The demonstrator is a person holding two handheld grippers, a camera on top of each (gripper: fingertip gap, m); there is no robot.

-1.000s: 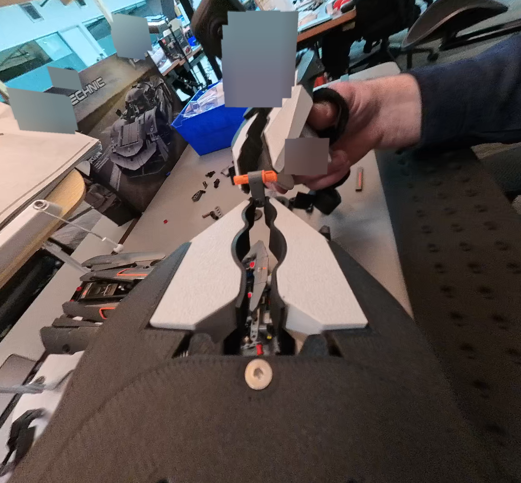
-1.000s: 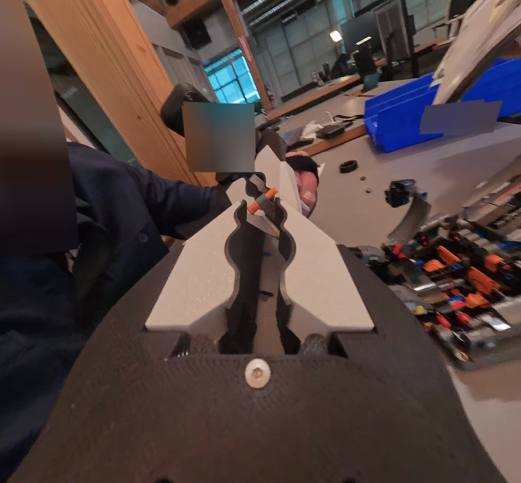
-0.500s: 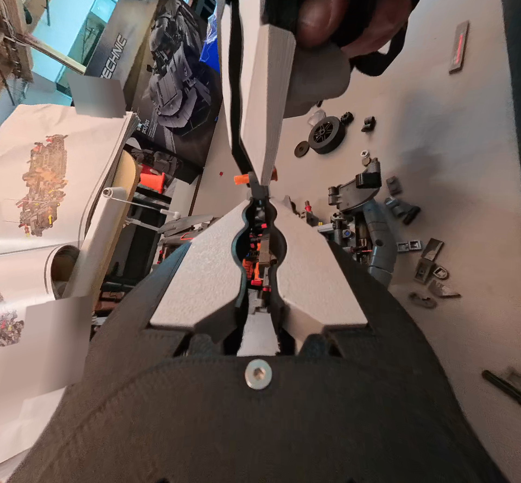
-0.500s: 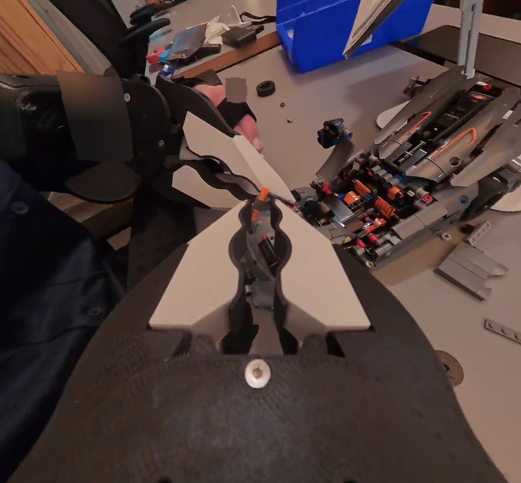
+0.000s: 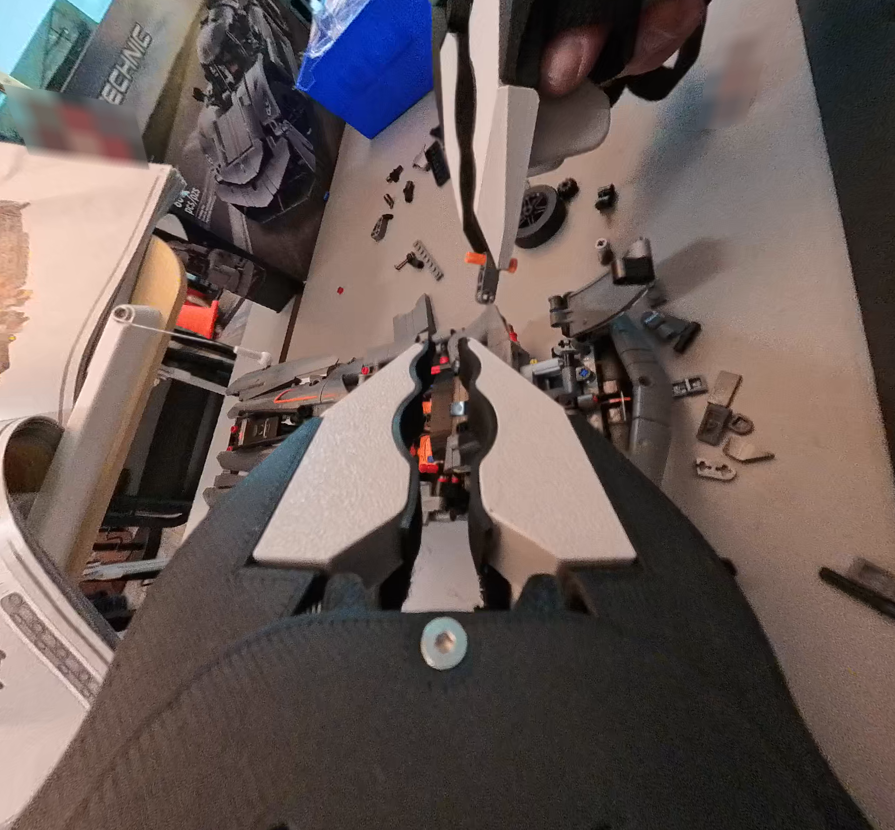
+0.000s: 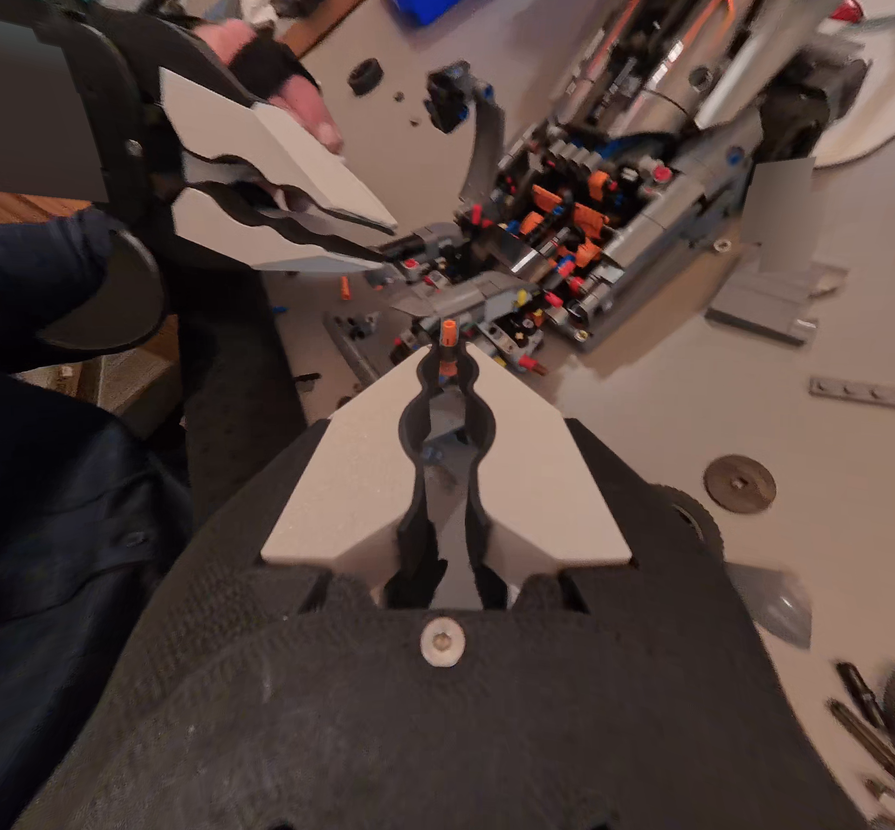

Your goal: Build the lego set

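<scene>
Here my right tool [image 6: 446, 346] is pinched shut on a small black connector with an orange pin [image 6: 448, 329], held just above the near edge of the half-built grey Lego car [image 6: 605, 245]. My left tool [image 5: 444, 346] hovers over the same model, its tips nearly together with nothing between them. The pale grey worktop [image 5: 755, 235] carries scattered dark pieces and a small black wheel [image 5: 540, 215]. Beyond lie a blue bin [image 5: 378, 65], the dark set box [image 5: 232, 94] and an open instruction booklet [image 5: 72, 274].
</scene>
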